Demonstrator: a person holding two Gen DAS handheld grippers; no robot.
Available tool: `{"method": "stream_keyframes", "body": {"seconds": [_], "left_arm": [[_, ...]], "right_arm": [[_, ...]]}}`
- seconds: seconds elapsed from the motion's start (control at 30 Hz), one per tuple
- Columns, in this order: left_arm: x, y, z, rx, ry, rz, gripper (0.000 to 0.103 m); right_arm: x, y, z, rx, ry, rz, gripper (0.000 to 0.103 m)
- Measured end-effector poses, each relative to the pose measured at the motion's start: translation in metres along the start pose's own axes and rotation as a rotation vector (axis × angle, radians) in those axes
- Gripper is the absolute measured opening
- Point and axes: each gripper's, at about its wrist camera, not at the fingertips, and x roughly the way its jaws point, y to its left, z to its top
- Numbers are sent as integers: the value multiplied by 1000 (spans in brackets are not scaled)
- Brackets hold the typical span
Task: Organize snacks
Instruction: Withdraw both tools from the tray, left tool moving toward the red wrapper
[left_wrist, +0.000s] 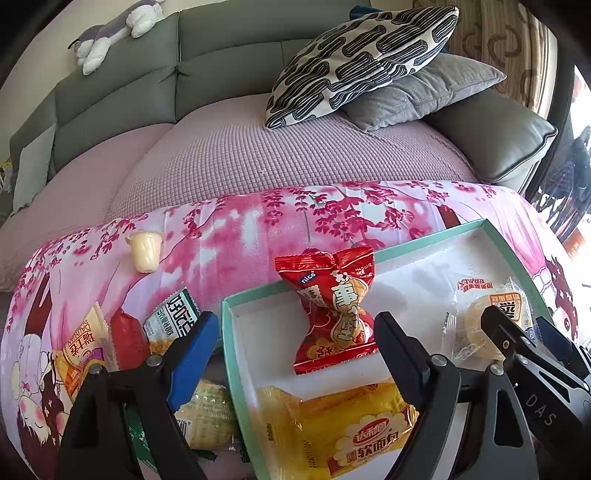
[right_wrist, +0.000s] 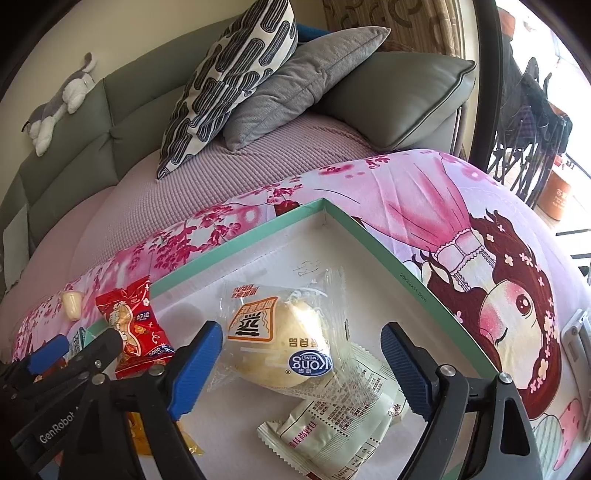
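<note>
Both my grippers hang over the green-rimmed box (left_wrist: 436, 242). The left gripper (left_wrist: 291, 328) has its jaws wide, with the red peanut packet (left_wrist: 332, 314) between them, leaning on the box's far rim and touched by neither pad. At the bottom of that view a yellow bread packet (left_wrist: 351, 428) lies in the box. The right gripper (right_wrist: 301, 341) also has its jaws wide, around the clear-wrapped bun (right_wrist: 280, 339), which rests loose on a white packet (right_wrist: 332, 435). At left, outside the box, a jelly cup (left_wrist: 146, 249) and several packets (left_wrist: 129, 339) lie on the pink cloth (left_wrist: 240, 236).
</note>
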Motion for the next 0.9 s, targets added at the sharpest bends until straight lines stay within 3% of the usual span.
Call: {"method": "stream_keyframes", "body": {"seconds": [0.1, 0.2, 0.3, 0.43, 0.9], "left_arm": [[0, 1, 0, 1, 6, 7, 87], [-3, 2, 0, 5, -9, 12, 88], [-6, 4, 0, 1, -16, 23, 97], [-7, 10, -1, -17, 3, 1, 97], [-25, 22, -11, -6, 38, 30, 97]], "right_arm": [[-3, -2, 1, 6, -7, 1, 102], [-4, -3, 0, 14, -5, 19, 103], [-6, -3, -1, 10, -1, 16, 103], [-10, 0, -3, -5, -9, 9, 103], [-36, 8, -15, -35, -29, 12, 103]]}}
